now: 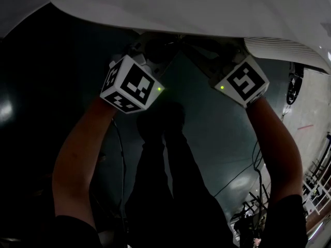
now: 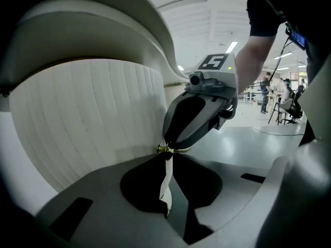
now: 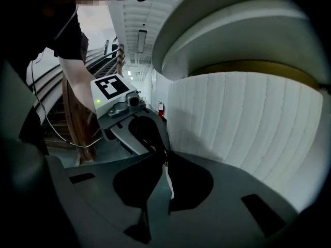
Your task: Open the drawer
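A white ribbed panel [image 2: 88,118] curves under a white top [image 1: 170,4]; it also shows in the right gripper view as the ribbed panel [image 3: 248,123]. I cannot pick out a drawer edge. A thin white pull strap [image 2: 166,182] with a small brass ring [image 2: 164,149] hangs in front of it. My left gripper [image 2: 166,161] is shut on the strap. My right gripper [image 2: 170,146] is shut on the same strap at the ring, tip to tip with the left. In the head view only the marker cubes [image 1: 129,84] [image 1: 243,80] show; both sets of jaws are hidden under the top.
The person's legs [image 1: 165,180] stand on a dark glossy floor [image 1: 217,133]. Cables [image 1: 243,172] trail across it at the right. A person and chairs [image 2: 282,99] are far off in the hall. Stairs [image 3: 98,61] rise behind the left gripper.
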Demonstrator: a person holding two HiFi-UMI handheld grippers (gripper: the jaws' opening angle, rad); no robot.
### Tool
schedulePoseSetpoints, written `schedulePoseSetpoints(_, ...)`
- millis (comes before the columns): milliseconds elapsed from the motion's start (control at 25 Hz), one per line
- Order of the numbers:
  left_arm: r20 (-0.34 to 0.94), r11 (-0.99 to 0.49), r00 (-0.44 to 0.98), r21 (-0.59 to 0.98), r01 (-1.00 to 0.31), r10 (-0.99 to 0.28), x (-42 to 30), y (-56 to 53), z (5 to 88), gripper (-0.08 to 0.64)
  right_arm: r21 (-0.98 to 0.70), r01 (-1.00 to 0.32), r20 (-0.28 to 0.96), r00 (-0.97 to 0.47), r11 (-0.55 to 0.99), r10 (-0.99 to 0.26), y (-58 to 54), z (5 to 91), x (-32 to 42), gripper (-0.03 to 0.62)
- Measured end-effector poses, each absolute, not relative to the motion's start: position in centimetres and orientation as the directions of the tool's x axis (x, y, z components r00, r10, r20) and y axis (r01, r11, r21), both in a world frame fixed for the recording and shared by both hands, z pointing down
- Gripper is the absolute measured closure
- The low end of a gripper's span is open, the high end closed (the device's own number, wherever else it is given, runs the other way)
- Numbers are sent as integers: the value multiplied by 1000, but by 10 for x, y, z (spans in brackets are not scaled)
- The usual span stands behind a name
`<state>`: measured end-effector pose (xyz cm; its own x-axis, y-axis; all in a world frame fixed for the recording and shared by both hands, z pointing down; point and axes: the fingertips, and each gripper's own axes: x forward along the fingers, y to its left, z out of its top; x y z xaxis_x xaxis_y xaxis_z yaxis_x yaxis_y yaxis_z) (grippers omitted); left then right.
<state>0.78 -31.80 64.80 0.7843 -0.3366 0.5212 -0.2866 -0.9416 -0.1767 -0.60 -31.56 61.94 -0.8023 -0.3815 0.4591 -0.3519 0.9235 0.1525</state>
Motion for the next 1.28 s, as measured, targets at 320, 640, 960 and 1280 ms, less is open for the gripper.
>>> schedulePoseSetpoints(320, 499, -946, 806, -106, -306, -317, 35, -299, 663, 509, 24, -456, 385, -817, 890, -429, -301, 631, 22, 574)
schedulePoseSetpoints(640, 522, -952, 802, -74, -297, -291, -9, -213, 659, 509, 8, -442, 456, -796, 897, -397, -215, 633, -18, 574)
schedulePoseSetpoints(960, 551, -960, 795, -41, -278, -254, -3, -163, 663, 514, 3, -446, 475, -787, 895, -393, -164, 636, -11, 574)
schedulePoseSetpoints(1280, 563, -945, 781, -1, -327, -271, -6, -127, 670, 518, -9, -444, 524, -766, 896, -374, -125, 647, -12, 574)
